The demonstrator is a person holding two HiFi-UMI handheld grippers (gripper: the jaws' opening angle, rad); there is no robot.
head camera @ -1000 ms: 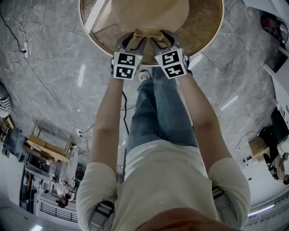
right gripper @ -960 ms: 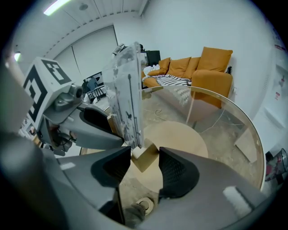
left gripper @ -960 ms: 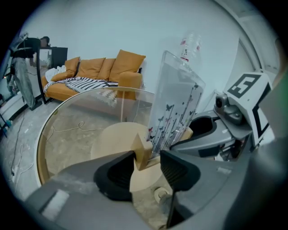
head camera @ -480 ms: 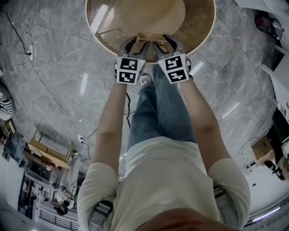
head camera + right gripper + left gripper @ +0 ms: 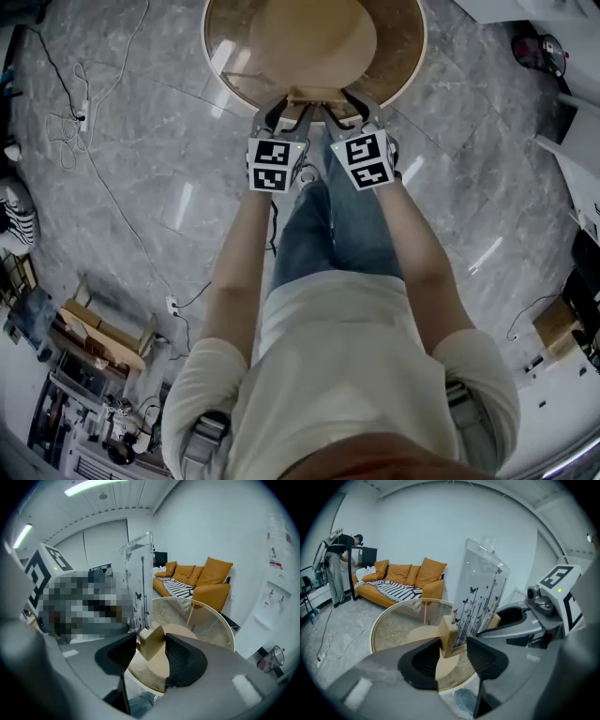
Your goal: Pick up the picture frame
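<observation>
One picture frame (image 5: 480, 592), a clear panel in a wooden base (image 5: 449, 634), is held above the round table (image 5: 393, 630). The left gripper (image 5: 454, 649) and right gripper (image 5: 151, 648) each clamp one base end, likely to keep it upright.

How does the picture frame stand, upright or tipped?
Roughly upright: the picture frame rises from its wooden base, clamped by the left hand-held gripper and right hand-held gripper.

Left gripper (image 5: 452, 645), right gripper (image 5: 151, 648) had grey shells, black ribbed pads (image 5: 487, 656). Behind fingers (image 5: 187, 660), white cubes (image 5: 272, 164) carried black square markers. Person wore cream short-sleeved shirt (image 5: 337, 375), blue jeans (image 5: 328, 234); possibly grey shoulder straps (image 5: 208, 441).
</observation>
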